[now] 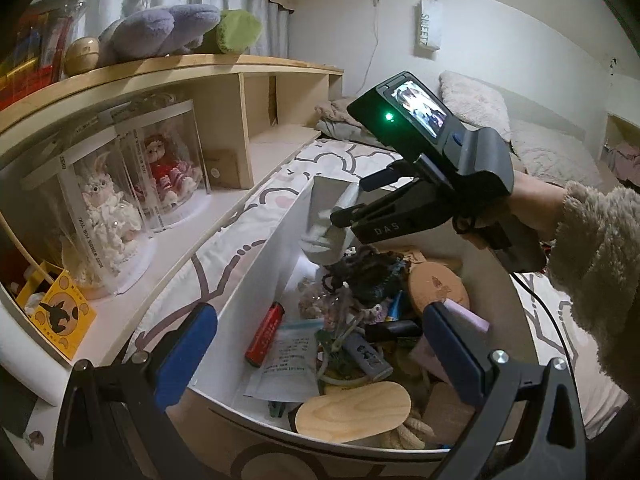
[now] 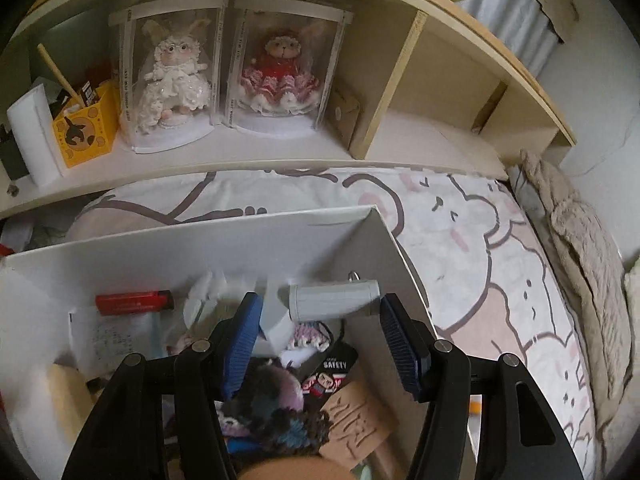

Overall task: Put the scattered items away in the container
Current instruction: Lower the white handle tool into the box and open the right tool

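Observation:
A white box [image 1: 256, 280] on the bed holds several small items: a red lighter [image 1: 265, 334], a paper sachet [image 1: 286, 364], dark yarn [image 1: 360, 276], a round cork coaster [image 1: 438, 288] and a wooden oval [image 1: 354, 412]. My left gripper [image 1: 316, 354] is open and empty above the box's near end. My right gripper [image 1: 352, 200] hovers over the far end, jaws apart. In the right wrist view, the right gripper [image 2: 318, 334] is open, and a pale grey fan-like gadget [image 2: 332, 300] lies just beyond its fingertips, over the box [image 2: 200, 240]. It also shows in the left wrist view [image 1: 324, 216].
A wooden shelf unit [image 1: 224, 76] runs along the left with two boxed dolls [image 1: 132, 184], a yellow box [image 1: 60, 312] and plush toys [image 1: 168, 30]. The patterned bedsheet [image 2: 480, 260] surrounds the box. Pillows [image 1: 476, 100] and a blanket [image 2: 580, 248] lie at the head.

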The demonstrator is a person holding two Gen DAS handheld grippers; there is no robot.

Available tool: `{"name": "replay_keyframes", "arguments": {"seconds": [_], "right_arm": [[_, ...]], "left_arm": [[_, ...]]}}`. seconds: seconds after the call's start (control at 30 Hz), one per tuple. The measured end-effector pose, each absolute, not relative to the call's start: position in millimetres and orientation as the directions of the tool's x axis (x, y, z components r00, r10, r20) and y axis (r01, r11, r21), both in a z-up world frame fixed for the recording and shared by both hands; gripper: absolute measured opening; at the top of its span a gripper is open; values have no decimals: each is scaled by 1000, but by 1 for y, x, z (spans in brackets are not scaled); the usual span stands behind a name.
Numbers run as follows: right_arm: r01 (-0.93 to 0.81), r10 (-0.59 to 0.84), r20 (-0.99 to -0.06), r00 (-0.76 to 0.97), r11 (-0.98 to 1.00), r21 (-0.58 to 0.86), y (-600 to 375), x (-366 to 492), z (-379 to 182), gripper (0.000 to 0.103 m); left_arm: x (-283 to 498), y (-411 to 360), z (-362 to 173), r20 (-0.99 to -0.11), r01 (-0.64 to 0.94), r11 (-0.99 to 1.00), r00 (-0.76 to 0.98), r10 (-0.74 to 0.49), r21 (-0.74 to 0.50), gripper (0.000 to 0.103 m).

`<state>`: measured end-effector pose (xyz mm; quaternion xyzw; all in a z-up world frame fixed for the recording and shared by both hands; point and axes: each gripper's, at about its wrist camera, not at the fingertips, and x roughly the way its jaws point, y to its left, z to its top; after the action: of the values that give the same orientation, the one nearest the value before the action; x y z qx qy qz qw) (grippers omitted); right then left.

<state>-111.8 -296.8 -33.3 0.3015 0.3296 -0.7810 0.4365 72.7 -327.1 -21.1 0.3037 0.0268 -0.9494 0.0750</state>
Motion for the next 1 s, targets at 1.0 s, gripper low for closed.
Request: {"name": "replay_keyframes", "arguments": {"seconds": [1.0], "right_arm": [[848, -637, -662, -394, -530, 6, -230, -91, 15, 101]], "left_arm": [[76, -306, -6, -565, 163, -987, -815, -132, -6, 103]]}}
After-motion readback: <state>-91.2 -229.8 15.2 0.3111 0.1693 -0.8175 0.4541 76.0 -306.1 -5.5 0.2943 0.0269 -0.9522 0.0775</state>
